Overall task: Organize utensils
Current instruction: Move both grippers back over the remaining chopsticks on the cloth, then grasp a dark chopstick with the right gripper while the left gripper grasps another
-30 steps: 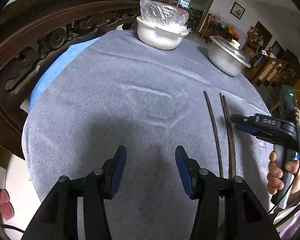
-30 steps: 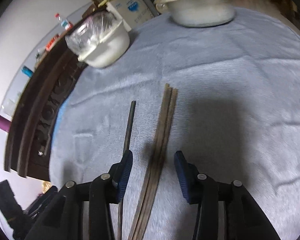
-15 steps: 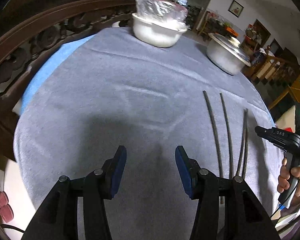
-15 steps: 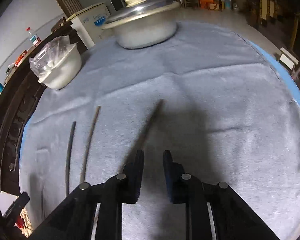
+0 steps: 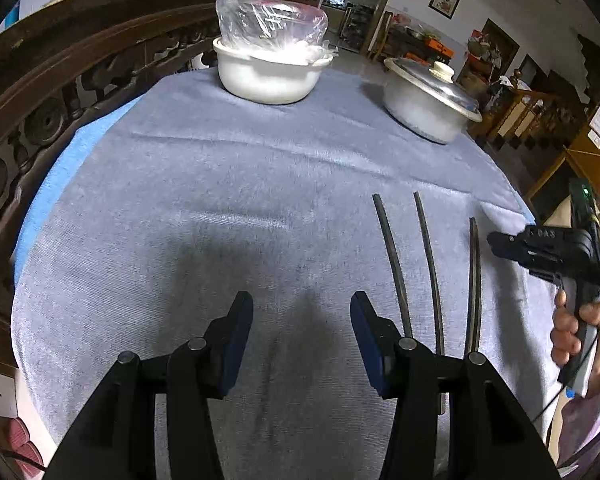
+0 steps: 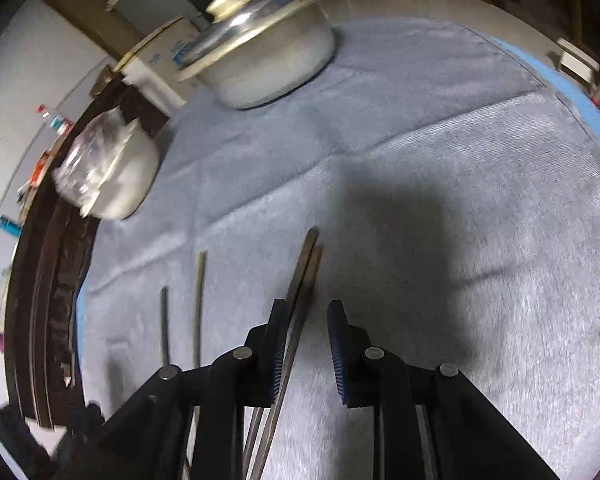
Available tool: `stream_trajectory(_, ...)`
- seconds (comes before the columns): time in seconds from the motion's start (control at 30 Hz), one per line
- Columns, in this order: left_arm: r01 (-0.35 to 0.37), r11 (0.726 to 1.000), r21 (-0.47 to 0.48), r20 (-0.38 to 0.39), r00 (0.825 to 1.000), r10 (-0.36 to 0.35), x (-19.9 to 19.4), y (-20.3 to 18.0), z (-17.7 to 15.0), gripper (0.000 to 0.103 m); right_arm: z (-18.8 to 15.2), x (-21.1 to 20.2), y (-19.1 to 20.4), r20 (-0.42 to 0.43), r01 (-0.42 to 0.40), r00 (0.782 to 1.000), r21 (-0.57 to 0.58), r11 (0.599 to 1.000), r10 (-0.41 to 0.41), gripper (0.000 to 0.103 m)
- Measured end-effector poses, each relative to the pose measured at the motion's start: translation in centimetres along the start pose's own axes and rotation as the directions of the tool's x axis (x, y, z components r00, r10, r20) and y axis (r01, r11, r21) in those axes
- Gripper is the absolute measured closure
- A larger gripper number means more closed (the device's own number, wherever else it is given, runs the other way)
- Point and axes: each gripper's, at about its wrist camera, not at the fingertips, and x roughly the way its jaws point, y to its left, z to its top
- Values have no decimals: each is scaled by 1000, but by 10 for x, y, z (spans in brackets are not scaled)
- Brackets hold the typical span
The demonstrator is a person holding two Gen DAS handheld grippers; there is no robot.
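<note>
Left gripper (image 5: 302,332) is seen at lower centre of its own view, jaws spread, nothing between them, over bare grey cloth (image 5: 220,208).

Four dark chopsticks are laid on the cloth at right of centre: two single chopsticks (image 5: 392,256) side by side but apart, and a chopstick pair (image 5: 475,276) lying together further right.

Right gripper (image 5: 500,242) is seen at the right edge, held by a hand (image 5: 572,320), just beside the pair.

In the right wrist view the jaws are partly spread; the pair (image 6: 306,272) runs between them along the left pad. Contact cannot be confirmed, as the frame is blurred.

White bowl (image 5: 268,72) under plastic film and lidded metal pot (image 5: 428,96) are noted at the cloth's upper edge.
</note>
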Motion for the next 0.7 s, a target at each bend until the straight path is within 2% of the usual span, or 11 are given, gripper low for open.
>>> stream_trajectory(0.07, 1, 1000, -2, -4, 1000, -1, 2, 1, -1, 52, 2, 8, 3, -35, 31, 999, -1, 1000, -31, 81)
stream_trajectory(0.17, 5, 1000, -14, -12, 1000, -5, 5, 4, -1, 52, 2, 12, 15, -31, 92, 995, -47, 995, -94, 82)
stream_trajectory(0.3, 11, 1000, -14, -19, 1000, -11, 7, 5, 1, 52, 3, 16, 32, -25, 197, 979, -123, 973, -202, 81)
stream_trajectory(0.43, 10, 1000, -5, -27, 1000, -10, 10, 5, 5, 52, 0, 19, 53, -7, 304, 948, -265, 915, -317, 82)
stream_trajectory(0.47, 8, 1000, -1, -29, 1000, -8, 11, 5, 6, 52, -1, 19, 55, -8, 338, 934, -295, 894, -356, 82)
stream_trajectory(0.53, 1, 1000, 13, -31, 1000, -1, 11, 5, 7, 52, -2, 16, 54, 2, 379, 916, -330, 864, -401, 84)
stream_trajectory(0.57, -4, 1000, 20, -30, 1000, 5, 11, 5, 8, 52, -1, 16, 46, -23, 389, 908, -326, 862, -419, 85)
stream_trajectory(0.63, -8, 1000, 26, -35, 999, 9, 13, 6, 10, 52, 3, 10, 29, -49, 328, 935, -258, 909, -351, 85)
stream_trajectory(0.67, -5, 1000, 25, -42, 999, 6, 15, 5, 12, 52, 6, 6, 17, -68, 268, 956, -198, 943, -286, 85)
stream_trajectory(0.7, -2, 1000, 24, -46, 999, 3, 16, 4, 14, 52, 7, 2, 12, -72, 226, 968, -162, 961, -240, 85)
